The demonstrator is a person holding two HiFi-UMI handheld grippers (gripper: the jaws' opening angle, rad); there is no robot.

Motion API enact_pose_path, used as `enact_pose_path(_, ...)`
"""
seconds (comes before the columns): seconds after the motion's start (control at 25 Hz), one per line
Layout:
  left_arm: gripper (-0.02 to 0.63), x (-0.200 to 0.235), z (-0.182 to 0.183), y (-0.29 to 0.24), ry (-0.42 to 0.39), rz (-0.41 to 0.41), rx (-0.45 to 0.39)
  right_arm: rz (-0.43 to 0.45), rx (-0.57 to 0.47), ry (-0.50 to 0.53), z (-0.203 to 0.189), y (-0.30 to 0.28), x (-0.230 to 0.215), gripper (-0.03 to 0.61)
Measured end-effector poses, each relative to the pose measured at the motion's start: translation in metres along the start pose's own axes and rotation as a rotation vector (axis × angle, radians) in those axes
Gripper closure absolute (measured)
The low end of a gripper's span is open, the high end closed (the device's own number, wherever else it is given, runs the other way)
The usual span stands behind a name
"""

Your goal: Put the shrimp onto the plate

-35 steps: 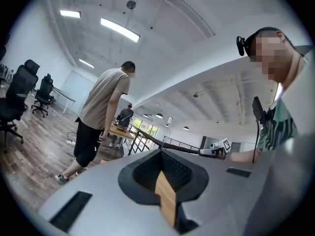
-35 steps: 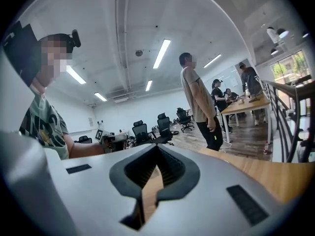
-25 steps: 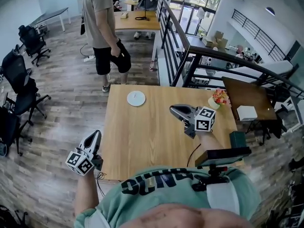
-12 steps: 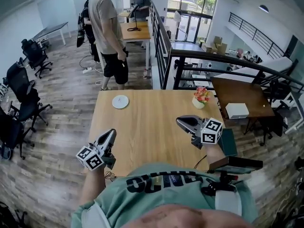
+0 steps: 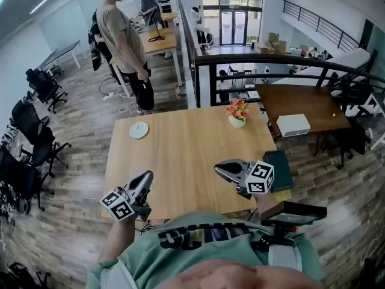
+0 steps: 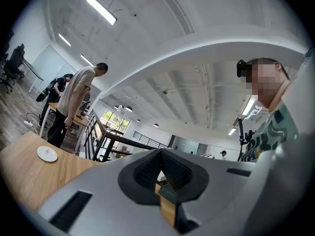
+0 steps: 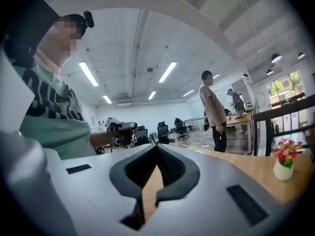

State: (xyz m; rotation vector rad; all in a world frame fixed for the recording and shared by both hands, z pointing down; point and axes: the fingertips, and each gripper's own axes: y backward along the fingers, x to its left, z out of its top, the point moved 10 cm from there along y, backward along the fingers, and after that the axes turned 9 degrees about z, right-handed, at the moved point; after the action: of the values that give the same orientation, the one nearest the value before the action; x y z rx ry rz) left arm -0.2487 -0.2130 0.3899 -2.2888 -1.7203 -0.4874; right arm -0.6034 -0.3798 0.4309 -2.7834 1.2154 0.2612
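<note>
Head view | L gripper (image 5: 147,176) jaws clenched, empty | R gripper (image 5: 219,168) same | plate (image 5: 138,130) far, contents unclear

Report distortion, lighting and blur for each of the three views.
Head view: fisheye bows the railing and table edges; even daylight, soft shadows. Left gripper view: dark round vignette, the ceiling light strips glare white. Right gripper view: same vignette; the flower pot stays fairly clear near the edge.
</note>
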Motion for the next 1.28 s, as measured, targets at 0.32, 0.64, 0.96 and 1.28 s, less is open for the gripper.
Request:
enact_pose_path(0.32, 0.607, -0.015, -0.002, -0.011, -0.021, -0.046, 0.057, 0.046, -0.025, -0.042, -0.024, -0.008, 0.016, 0.572)
enact_pose_path(0.64, 0.607, 0.04, 0.009, 0.033, -0.025, -0.135, 0.048, -0.005, -0.005, -0.048, -0.024, -0.075, 0.033, 0.572)
enact_pose_path(0.96, 0.607, 0.14, 0.044, 0.123, -0.063, -0.133, 0.042, -0.024, -0.138, -0.089, -0.005, -0.207, 0.044, 0.571)
enact_pose_path(1.28, 0.607, 0.156, 0.052, 0.143, -0.043, -0.12, -0.074, -0.002, -0.082, -0.065, 0.028, -0.238, 0.034, 0.572)
